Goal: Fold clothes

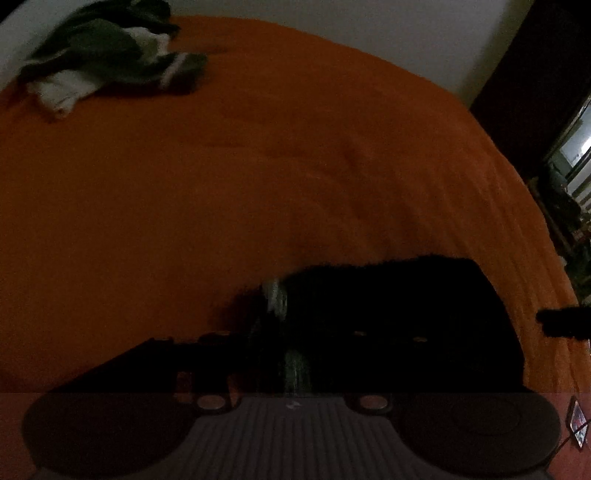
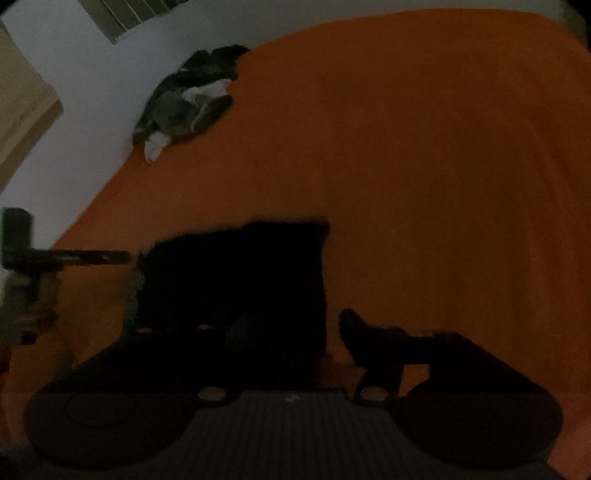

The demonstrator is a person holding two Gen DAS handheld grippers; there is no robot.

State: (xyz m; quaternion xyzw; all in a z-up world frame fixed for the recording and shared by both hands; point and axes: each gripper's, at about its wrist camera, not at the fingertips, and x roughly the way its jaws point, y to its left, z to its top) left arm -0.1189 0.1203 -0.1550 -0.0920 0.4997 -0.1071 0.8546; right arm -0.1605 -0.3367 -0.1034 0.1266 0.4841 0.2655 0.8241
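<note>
bedsheet (image 1: 295, 155): your plain orange
folded garment (image 2: 236, 280): black
crumpled clothes (image 1: 107, 55): your dark green and white

Dim room: orange bedspread (image 1: 295, 166), pale wall (image 2: 92, 81), perhaps a slatted vent (image 2: 122, 14).

Darkness swallows the black garment (image 1: 399, 314) and both tools' fingers; no grip can be told.

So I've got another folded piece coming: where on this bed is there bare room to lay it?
The orange bedspread lies bare beyond and right of the folded black garment, out to its far edge. Crowded spots: the far left corner with the crumpled green-and-white clothes, and the near strip around both grippers.
</note>
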